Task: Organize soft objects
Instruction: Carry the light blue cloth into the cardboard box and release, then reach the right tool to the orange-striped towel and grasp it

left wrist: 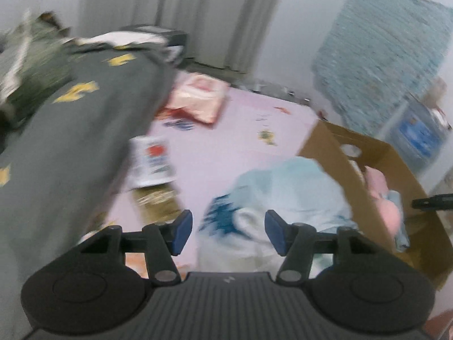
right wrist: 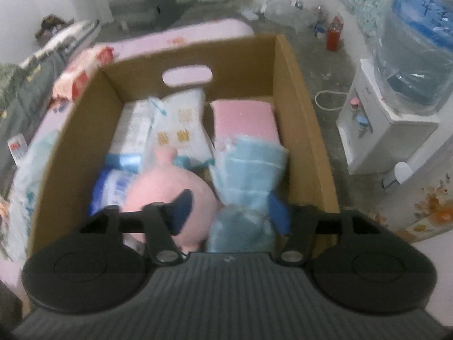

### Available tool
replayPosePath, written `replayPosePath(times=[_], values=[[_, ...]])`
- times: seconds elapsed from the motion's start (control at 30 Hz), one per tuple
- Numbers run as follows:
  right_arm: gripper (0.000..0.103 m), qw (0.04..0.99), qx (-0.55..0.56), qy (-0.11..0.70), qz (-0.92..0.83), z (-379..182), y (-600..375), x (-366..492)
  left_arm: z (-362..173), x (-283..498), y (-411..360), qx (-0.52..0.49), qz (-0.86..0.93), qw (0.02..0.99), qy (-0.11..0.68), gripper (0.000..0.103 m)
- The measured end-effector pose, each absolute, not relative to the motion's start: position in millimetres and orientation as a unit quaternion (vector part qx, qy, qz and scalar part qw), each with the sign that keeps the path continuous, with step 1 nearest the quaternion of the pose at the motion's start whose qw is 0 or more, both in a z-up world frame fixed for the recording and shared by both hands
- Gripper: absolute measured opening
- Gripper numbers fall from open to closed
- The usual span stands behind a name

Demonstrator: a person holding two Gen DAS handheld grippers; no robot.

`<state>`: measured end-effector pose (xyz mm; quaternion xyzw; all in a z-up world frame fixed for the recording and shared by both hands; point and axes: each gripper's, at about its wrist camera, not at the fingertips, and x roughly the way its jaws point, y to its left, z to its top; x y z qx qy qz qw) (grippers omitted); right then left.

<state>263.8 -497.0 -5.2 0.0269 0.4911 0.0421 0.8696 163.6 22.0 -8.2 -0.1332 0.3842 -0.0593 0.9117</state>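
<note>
In the right wrist view, a cardboard box (right wrist: 305, 107) stands on a pink bed. It holds a pink plush toy (right wrist: 167, 189), a pale blue cloth (right wrist: 249, 167), a pink pad (right wrist: 243, 119) and white printed packs (right wrist: 181, 121). My right gripper (right wrist: 230, 212) is open above the box's near end, with the blue cloth between its fingers. In the blurred left wrist view, my left gripper (left wrist: 228, 232) is open and empty above a white and light blue bundle (left wrist: 283, 198) lying on the bed beside the box (left wrist: 354, 181).
A dark grey blanket with yellow marks (left wrist: 70, 130) lies at the left of the bed. A pink pack (left wrist: 198, 99) and a printed pack (left wrist: 153, 161) lie on the pink sheet (left wrist: 240, 130). A water dispenser (right wrist: 396, 107) stands right of the box.
</note>
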Motion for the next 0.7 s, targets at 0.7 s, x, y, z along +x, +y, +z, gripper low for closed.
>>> replayPosePath(times=[0.7], values=[[0.066, 0.766, 0.16, 0.489, 0.385, 31, -246, 286, -42, 99, 80, -0.196, -0.024, 0.898, 0.393, 0.055]])
